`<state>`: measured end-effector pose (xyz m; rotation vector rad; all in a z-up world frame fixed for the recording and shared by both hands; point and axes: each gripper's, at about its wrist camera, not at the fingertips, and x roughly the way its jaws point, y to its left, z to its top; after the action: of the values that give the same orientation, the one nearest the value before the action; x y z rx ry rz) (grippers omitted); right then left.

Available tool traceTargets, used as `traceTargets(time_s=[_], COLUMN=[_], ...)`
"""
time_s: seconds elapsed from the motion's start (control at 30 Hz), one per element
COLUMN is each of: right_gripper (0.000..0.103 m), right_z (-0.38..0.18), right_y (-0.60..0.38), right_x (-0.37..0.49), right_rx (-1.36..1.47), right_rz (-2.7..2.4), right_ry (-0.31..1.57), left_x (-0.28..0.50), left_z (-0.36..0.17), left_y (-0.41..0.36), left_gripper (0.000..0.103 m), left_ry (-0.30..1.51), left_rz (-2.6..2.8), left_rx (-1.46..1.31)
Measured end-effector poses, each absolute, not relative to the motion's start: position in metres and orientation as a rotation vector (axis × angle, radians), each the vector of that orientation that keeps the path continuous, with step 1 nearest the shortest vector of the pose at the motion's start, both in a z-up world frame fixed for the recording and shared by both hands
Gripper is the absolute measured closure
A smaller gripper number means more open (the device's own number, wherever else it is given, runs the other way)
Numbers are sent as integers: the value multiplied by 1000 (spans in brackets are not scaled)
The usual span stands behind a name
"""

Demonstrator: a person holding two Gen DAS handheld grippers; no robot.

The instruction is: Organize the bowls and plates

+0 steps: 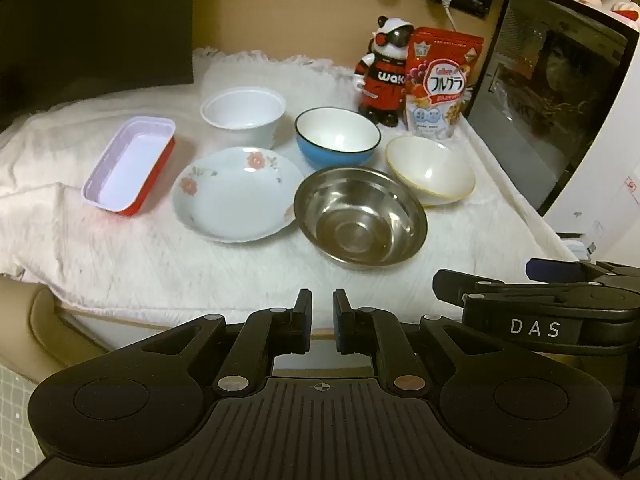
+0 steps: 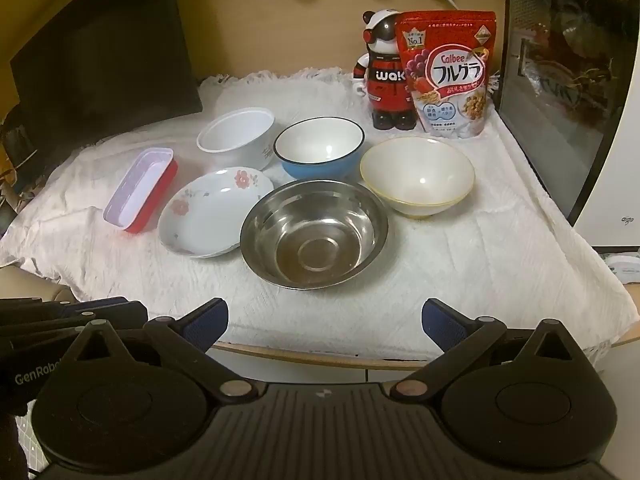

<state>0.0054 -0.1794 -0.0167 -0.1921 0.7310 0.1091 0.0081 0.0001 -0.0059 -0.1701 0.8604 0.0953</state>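
Dishes wait on a white cloth, both claws held back at the near edge.

The right view alone reads the granola bag in full. Cloth covers the table beside a dark glass cabinet. Steel bowl, flowered plate, cream bowl, blue bowl, white tub, red tray: all empty. Left gripper clenched on nothing; right gripper spread wide.
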Motion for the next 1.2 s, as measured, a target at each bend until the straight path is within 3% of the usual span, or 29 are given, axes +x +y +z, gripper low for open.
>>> traceTargets(time_s=[1.2], right_gripper=[0], right_z=[-18], right_y=[-184], right_x=[17], right_rx=[-177], right_rz=[105], right_ry=[737], left_x=[19], left_z=[-14], left_y=[6], left_gripper=[91], left_ry=[902], left_rz=[108], left_rx=[-189])
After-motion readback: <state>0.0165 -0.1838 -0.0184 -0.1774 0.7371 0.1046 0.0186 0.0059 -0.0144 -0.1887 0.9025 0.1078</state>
